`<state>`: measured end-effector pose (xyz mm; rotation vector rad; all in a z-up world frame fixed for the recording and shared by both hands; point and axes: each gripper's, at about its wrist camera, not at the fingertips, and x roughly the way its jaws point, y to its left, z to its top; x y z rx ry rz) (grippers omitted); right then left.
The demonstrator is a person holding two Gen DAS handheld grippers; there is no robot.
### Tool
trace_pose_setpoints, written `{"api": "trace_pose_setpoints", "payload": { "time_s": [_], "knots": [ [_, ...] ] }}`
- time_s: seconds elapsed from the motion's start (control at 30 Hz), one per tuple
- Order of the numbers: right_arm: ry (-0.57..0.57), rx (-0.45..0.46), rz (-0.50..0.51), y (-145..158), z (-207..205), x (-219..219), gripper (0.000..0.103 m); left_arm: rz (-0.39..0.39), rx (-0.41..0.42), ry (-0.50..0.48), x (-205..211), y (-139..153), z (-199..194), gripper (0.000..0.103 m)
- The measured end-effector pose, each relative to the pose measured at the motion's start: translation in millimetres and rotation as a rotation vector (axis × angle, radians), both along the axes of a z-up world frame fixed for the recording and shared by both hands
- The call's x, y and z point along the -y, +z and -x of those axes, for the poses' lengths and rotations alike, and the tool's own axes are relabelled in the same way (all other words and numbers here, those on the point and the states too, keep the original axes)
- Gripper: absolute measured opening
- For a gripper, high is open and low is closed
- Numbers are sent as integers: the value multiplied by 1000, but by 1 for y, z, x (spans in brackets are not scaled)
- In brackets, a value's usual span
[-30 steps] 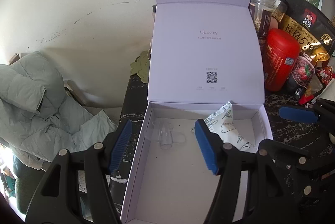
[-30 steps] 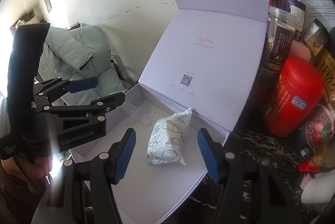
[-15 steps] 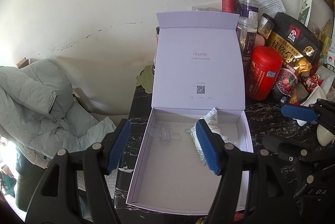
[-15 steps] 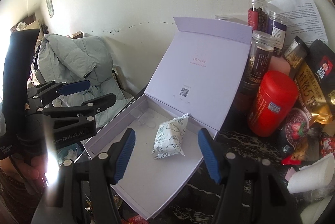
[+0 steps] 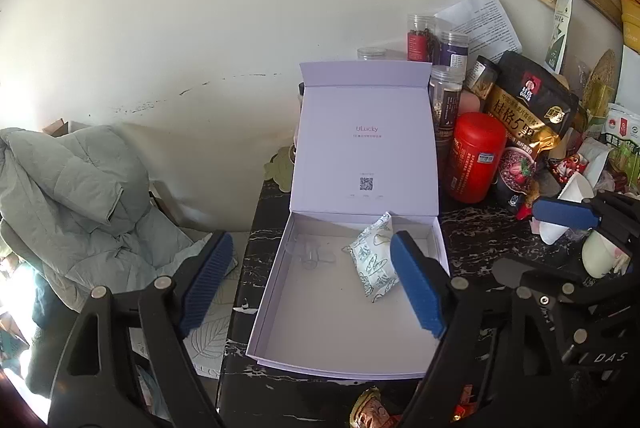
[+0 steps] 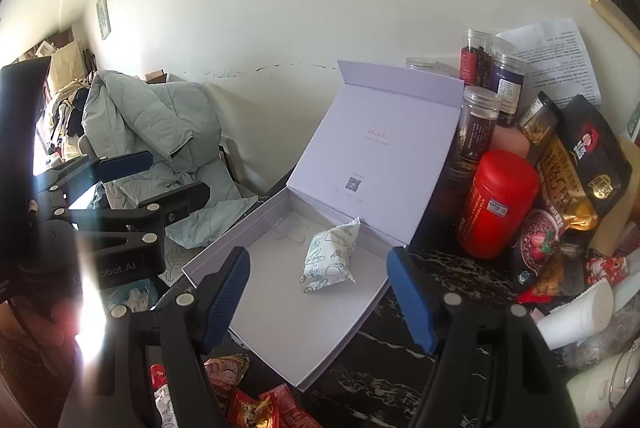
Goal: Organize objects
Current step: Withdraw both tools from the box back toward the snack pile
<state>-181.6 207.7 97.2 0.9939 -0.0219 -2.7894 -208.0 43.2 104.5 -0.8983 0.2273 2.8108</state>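
Note:
An open lilac gift box (image 5: 276, 292) (image 6: 280, 344) lies on the dark marble table with its lid propped upright. Inside lies a white patterned snack packet (image 5: 374, 264) (image 6: 330, 256) and a clear plastic insert (image 5: 310, 252). My left gripper (image 5: 312, 286) is open and empty, held above the box's near edge. My right gripper (image 6: 320, 298) is open and empty, above the box's front right part. Small snack packets (image 6: 248, 400) (image 5: 372, 410) lie on the table in front of the box.
To the right of the box stand a red canister (image 5: 474, 156) (image 6: 498, 204), clear jars (image 6: 478, 124), a black oat bag (image 6: 580, 164) and white cups (image 6: 580, 312). A grey-green jacket (image 5: 76, 196) hangs over a chair at the left. The wall is close behind.
Both grippers have drawn back and up from the box, so it looks smaller and lower. The packet stays in the box. Both grippers stay open.

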Motion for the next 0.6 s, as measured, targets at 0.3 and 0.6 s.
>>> {"api": "trace_pose_setpoints", "payload": {
  "time_s": [0.3, 0.6],
  "knots": [
    [-18, -39, -15, 15, -36, 3, 81, -22, -31, -7, 6, 16, -37, 95],
    [-12, -46, -17, 15, -65, 3, 81, -32, -36, -12, 11, 19, -71, 101]
  ]
}}
